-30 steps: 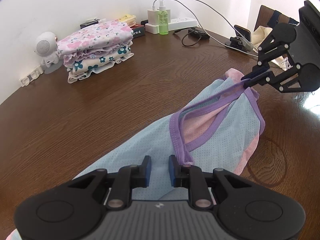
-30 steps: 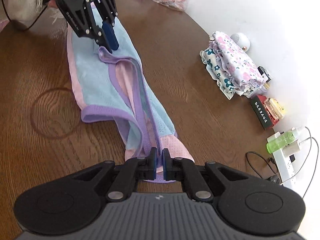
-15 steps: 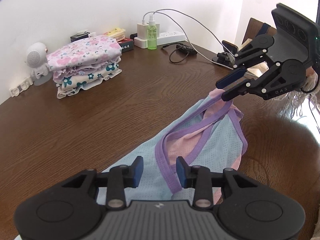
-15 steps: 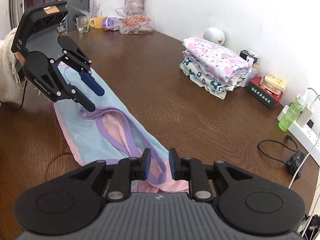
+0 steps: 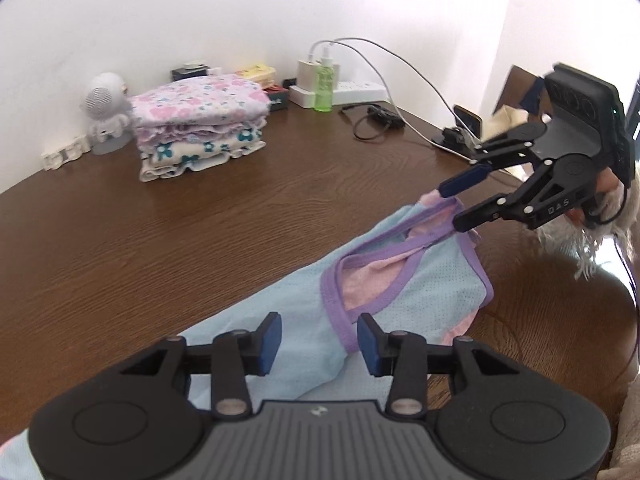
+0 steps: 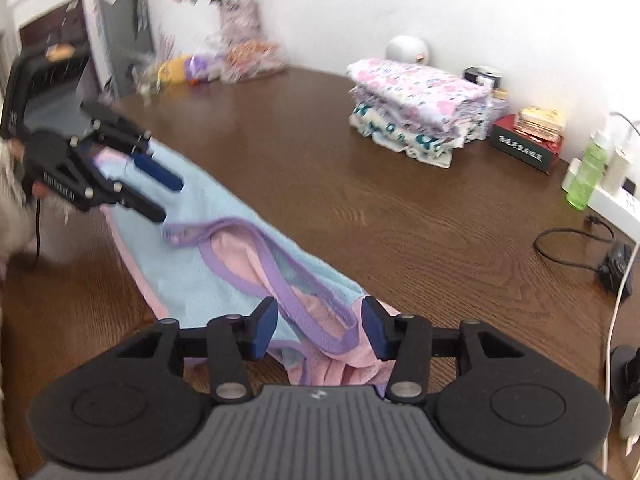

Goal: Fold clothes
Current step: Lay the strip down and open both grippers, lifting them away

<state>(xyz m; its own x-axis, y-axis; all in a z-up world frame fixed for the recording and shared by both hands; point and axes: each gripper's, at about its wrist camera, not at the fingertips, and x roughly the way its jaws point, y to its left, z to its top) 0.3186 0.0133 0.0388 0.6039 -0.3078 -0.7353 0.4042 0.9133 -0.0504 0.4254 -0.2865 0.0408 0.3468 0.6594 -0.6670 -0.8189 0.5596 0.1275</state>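
On a dark brown wood-grain table (image 5: 248, 216), against a white wall: a light blue garment (image 5: 400, 292) with purple trim and pink lining lies stretched flat between two hand-held grippers. Left gripper (image 5: 318, 338), fingers spread wide, nothing between them, over one end; right gripper (image 6: 320, 328), likewise spread and empty, over the other, with "DAS" legible on its linkage in the left view. Far side: stack of folded floral clothes (image 5: 200, 120), green bottle (image 5: 324, 88), white power strip (image 5: 352, 90), cables. Bare tabletop lies between garment and stack; table edge curves near the garment
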